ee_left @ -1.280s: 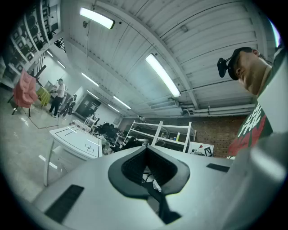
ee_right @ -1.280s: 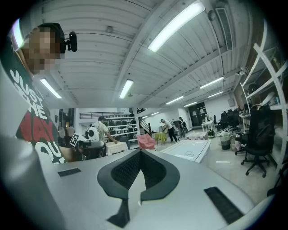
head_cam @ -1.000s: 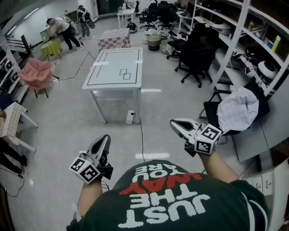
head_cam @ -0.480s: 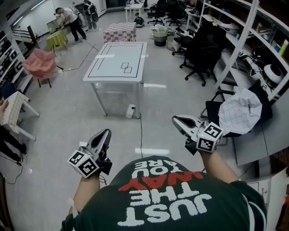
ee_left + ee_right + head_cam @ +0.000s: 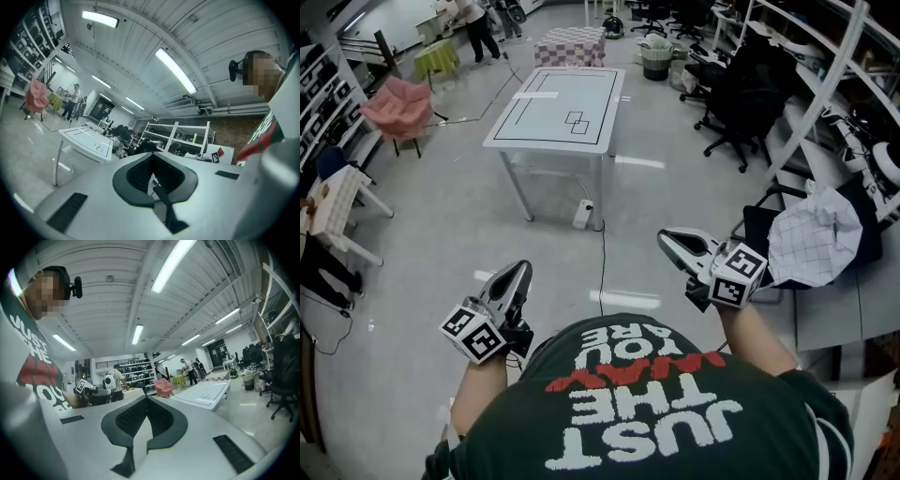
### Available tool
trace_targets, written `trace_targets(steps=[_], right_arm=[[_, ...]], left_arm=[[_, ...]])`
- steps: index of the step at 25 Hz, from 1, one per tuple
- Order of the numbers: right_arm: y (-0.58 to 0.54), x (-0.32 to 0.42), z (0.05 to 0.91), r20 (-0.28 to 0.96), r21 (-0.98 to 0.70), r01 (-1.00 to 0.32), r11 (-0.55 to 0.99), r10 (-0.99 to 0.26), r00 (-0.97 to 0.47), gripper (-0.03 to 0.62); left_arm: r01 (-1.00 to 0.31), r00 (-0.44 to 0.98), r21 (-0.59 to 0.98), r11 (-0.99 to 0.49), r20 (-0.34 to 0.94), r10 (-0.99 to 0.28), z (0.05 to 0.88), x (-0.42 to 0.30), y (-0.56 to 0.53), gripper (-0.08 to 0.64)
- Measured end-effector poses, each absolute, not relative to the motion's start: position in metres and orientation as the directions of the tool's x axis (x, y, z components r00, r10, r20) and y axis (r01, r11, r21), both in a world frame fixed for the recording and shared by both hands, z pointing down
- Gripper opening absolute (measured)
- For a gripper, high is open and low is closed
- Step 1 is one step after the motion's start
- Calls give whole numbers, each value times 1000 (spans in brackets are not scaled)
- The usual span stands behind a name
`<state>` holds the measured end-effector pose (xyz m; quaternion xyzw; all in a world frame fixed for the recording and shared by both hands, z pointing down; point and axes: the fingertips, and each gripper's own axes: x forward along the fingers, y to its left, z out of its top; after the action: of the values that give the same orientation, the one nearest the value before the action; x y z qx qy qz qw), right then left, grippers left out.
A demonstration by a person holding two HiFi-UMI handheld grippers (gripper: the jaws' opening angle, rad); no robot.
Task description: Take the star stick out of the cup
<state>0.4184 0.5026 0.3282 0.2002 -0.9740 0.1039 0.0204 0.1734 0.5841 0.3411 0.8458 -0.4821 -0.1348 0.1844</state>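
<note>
No cup or star stick shows in any view. I hold both grippers close in front of my chest, over bare floor. My left gripper (image 5: 521,269) points forward at the lower left, its jaws shut with nothing between them (image 5: 152,159). At the right, my right gripper (image 5: 664,238) also points forward, shut and empty (image 5: 146,399). A white table (image 5: 558,108) with black lines on its top stands a few steps ahead; nothing that I can make out stands on it.
Black office chairs (image 5: 741,84) and white shelving (image 5: 825,84) line the right side. A checked cloth (image 5: 816,234) lies over a chair near my right gripper. A pink chair (image 5: 398,103) and a white chair (image 5: 337,202) stand at the left. People (image 5: 473,14) work far back.
The table has come lower and nearer in the head view, as I move toward it. Both grippers stay shut and held before my chest.
</note>
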Motion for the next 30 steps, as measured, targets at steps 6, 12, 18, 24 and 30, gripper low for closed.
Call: trace_targets(steps=[6,12,18,24,30], right_arm=[[455,362,339,112,-182,-373,910,-358,-927,32],[355,262,353,139,-159,-420,893,-401,-905,32],[236,122,334,132,-160,-471,868,-454,-881,32],[148,40,310,112,-126,-530,839,-519,-848,34],[81,37,304,115,-144,-628,765,-618,-778,34]], left_arm=[[-758,481,472,-450,-61,-875,361,120,540,3],[-719,525,496,-488,-73,-848,389,22,433,3],[-669,613,489,-560,-63,-787,377,-109,302,3],[-644,672,470,-604,-31,-740,374,-205,207,3],[-602,704,501,-622,-36,-709,373,-232,136,3]])
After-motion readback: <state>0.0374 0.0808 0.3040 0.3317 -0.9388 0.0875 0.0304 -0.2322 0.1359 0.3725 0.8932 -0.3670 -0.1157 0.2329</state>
